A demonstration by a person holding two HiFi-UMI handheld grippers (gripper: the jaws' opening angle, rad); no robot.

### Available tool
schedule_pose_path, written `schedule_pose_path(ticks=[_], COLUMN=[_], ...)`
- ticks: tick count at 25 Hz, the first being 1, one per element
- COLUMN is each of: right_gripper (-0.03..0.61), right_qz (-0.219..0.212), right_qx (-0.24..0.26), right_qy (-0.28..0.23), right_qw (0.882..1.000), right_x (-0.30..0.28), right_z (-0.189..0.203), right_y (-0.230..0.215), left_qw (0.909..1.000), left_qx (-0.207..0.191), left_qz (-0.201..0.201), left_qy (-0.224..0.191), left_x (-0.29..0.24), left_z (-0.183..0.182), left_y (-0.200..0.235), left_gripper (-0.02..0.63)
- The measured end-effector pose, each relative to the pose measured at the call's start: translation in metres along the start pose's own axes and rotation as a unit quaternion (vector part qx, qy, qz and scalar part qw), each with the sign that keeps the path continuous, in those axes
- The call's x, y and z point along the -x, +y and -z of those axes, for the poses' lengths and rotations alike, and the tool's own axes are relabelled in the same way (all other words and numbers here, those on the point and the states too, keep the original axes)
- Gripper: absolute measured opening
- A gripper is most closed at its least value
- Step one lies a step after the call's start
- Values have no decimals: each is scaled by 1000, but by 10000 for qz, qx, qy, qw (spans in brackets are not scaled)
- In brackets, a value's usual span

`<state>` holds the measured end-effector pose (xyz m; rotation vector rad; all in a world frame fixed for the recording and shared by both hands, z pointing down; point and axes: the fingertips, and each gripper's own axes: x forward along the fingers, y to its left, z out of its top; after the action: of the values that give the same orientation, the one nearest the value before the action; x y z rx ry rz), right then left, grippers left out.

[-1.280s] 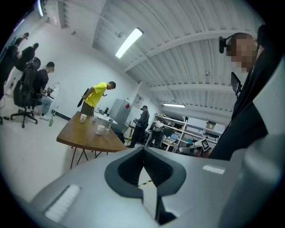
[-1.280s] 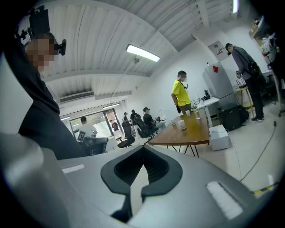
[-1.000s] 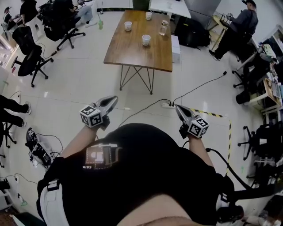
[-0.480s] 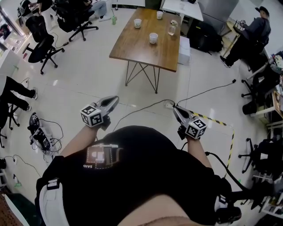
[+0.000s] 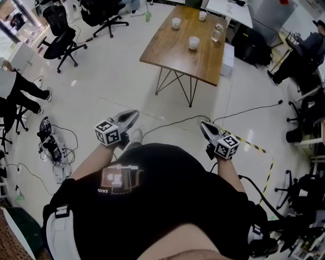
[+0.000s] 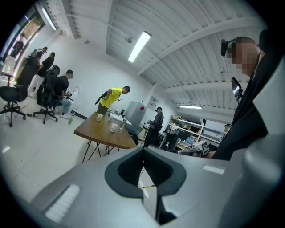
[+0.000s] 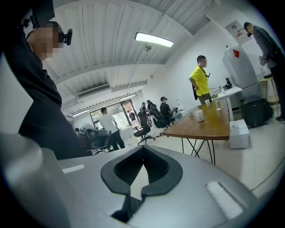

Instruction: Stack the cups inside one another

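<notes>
Three white paper cups stand on the wooden table (image 5: pixel 177 53) far ahead: one at the far left (image 5: pixel 176 23), one at the far edge (image 5: pixel 202 15), one nearer the middle (image 5: pixel 194 42). A clear glass vessel (image 5: pixel 217 34) stands to their right. My left gripper (image 5: pixel 133 114) and right gripper (image 5: pixel 203 124) are held close in front of the person's body, well short of the table, both shut with nothing between the jaws. The left gripper view shows the table (image 6: pixel 116 136) with two cups (image 6: pixel 114 128) beyond the shut left gripper (image 6: pixel 143 149). The right gripper view shows a cup (image 7: pixel 199 115) beyond the shut right gripper (image 7: pixel 143 149).
Open tiled floor lies between me and the table. Cables and a power strip (image 5: pixel 195 120) cross the floor ahead, with yellow-black tape (image 5: pixel 254 146) at right. Office chairs (image 5: pixel 63 43) stand at left, a white box (image 5: pixel 228 56) beside the table, and people stand near its far end (image 6: pixel 111 100).
The view has swung: the table and cups have slid to the right in the head view. Both grippers stay shut in front of the body.
</notes>
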<state>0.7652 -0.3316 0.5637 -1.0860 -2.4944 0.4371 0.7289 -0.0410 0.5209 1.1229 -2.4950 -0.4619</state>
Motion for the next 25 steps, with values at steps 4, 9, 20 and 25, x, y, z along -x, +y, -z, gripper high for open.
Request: schedule_pose_path(ticks=[4,9,20,25], right_gripper=[14,14,14,14], right_qz=[128,491,907,550], right_qx=[155,222,4,174], right_qy=[79,0,-270,15], right_qw=[9998,9985,9955,9983], right_x=[-40,-125,-285,-339], right_z=[-14,-46,-118,-139], right_y=[-7,-23,-46,-70], left_qw=[9998,9993,9979,9991], left_qx=[67,89,-163,-51], left_qz=[130,367,618,413], left_qy=[-113,-72,139,45], left_x=[-5,-7,-33,-58], left_z=[-12,-42,-157,-175], left_y=[44,136,309,344], left_gripper=[2,3,3,2])
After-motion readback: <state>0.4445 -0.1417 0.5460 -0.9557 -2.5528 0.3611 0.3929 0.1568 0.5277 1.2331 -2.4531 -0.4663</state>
